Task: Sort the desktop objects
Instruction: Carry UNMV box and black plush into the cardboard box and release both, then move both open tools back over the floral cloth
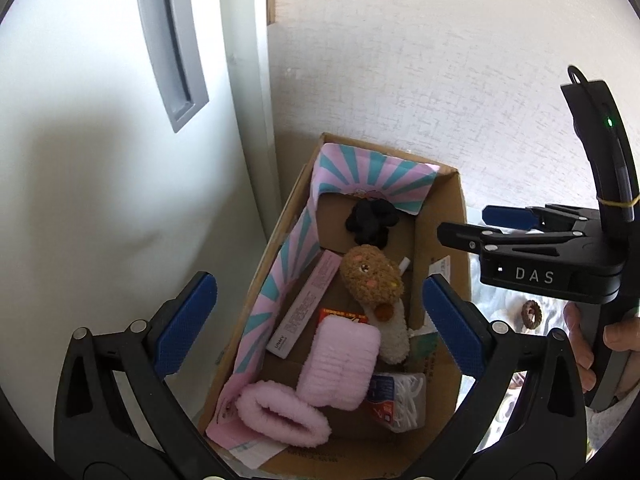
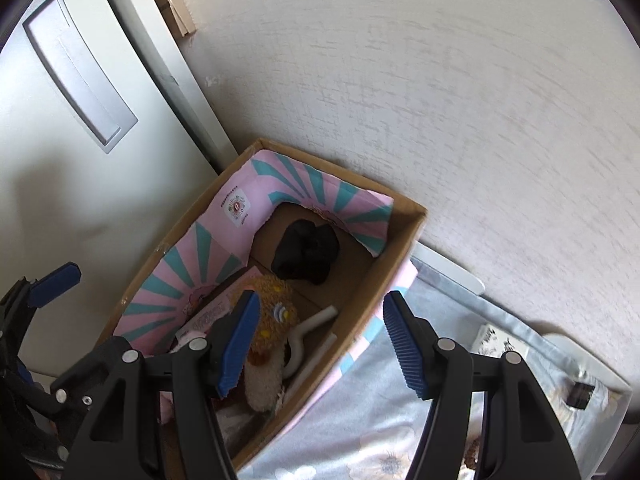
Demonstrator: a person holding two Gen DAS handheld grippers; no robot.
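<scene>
A white cabinet door (image 1: 100,200) with a recessed grey handle (image 1: 172,40) is seen on the left, and a textured off-white wall (image 1: 440,60) fills the background. Against both, an open brown cardboard box (image 1: 448,216) is set, its inner walls lined along the left and far sides by a pink sheet with teal rays (image 1: 372,172). Beside the box, on its right, a pale blue floral cloth (image 2: 360,420) is spread.

Inside the box, the sorted items are gathered. A fluffy pink roll (image 1: 280,412) is laid at the near end, touching a ribbed pink fuzzy pad (image 1: 340,364). A brown and cream plush toy (image 1: 376,280) is stretched along the middle, with a black scrunchie (image 1: 370,220) beyond it at the far end. A long pink carton (image 1: 306,304) is leaned along the left lining, and a red and yellow packet (image 1: 344,316) is partly covered by the pad. A clear bag of white cord (image 1: 400,400) is placed by the right wall. Bent white tubes (image 2: 316,320) are seen next to the plush in the right wrist view.

The left gripper (image 1: 320,328) is held above the box, its blue-padded jaws spread wide with nothing between them. The right gripper (image 2: 320,344) is poised over the box's right wall, jaws likewise parted and empty. A small brown ring (image 1: 532,312) is left on the cloth, outside the box
</scene>
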